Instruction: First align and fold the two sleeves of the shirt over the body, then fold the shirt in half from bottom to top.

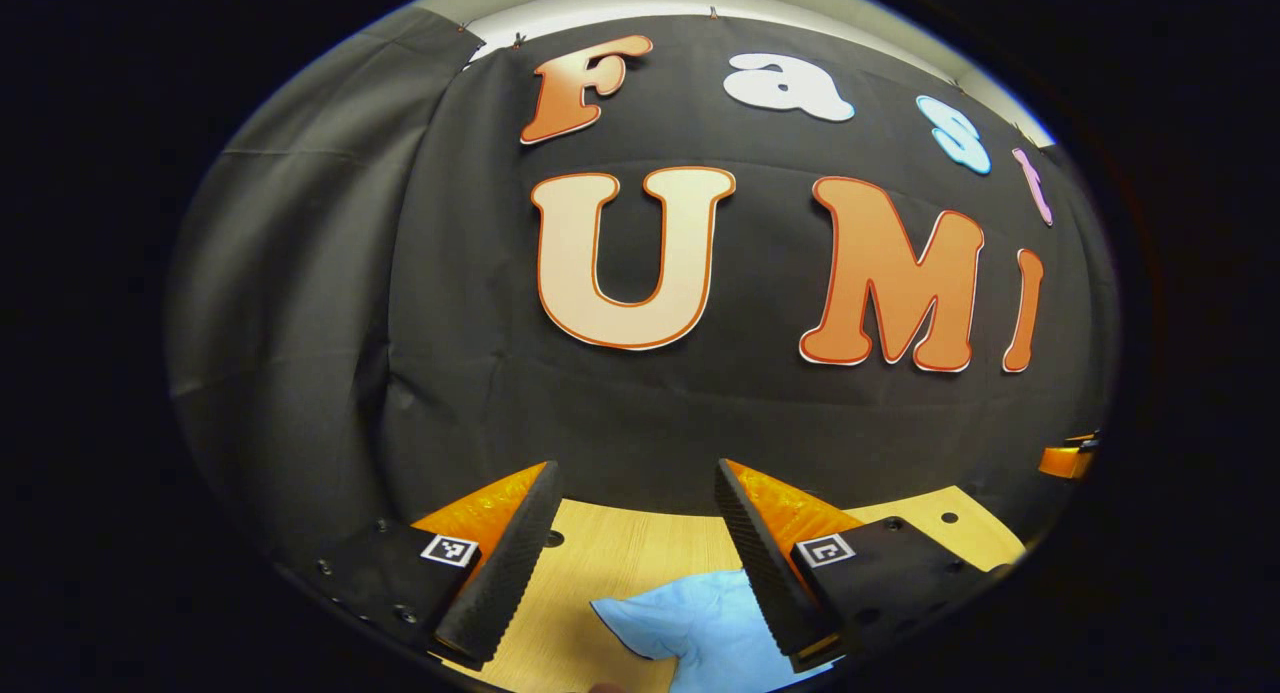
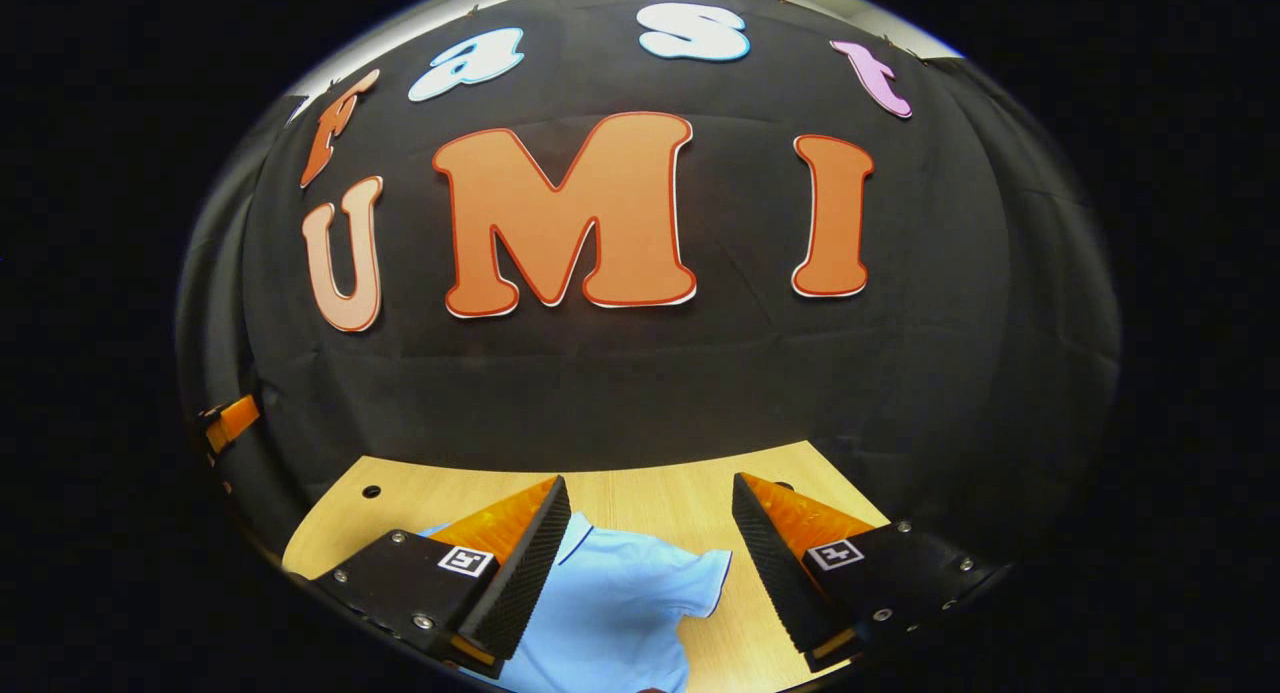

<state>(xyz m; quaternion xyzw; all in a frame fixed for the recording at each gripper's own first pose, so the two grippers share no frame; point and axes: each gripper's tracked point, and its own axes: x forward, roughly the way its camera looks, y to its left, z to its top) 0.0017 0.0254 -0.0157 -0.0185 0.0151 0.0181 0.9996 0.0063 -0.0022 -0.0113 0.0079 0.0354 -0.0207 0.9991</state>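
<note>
Grippers [image 2: 640, 558] above flat light-blue shirt [image 2: 620, 603]

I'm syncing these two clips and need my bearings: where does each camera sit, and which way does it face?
Left gripper view: rides on the left gripper, facing the booth wall over the table; its own two open fingers frame a sleeve of the shirt; the other gripper shows at the right edge.
Right gripper view: rides on the right gripper, facing the same wall; its open fingers frame the shirt's other sleeve; the other gripper shows at the left edge.
Shared: wall, table, shirt, each other's gripper.
</note>
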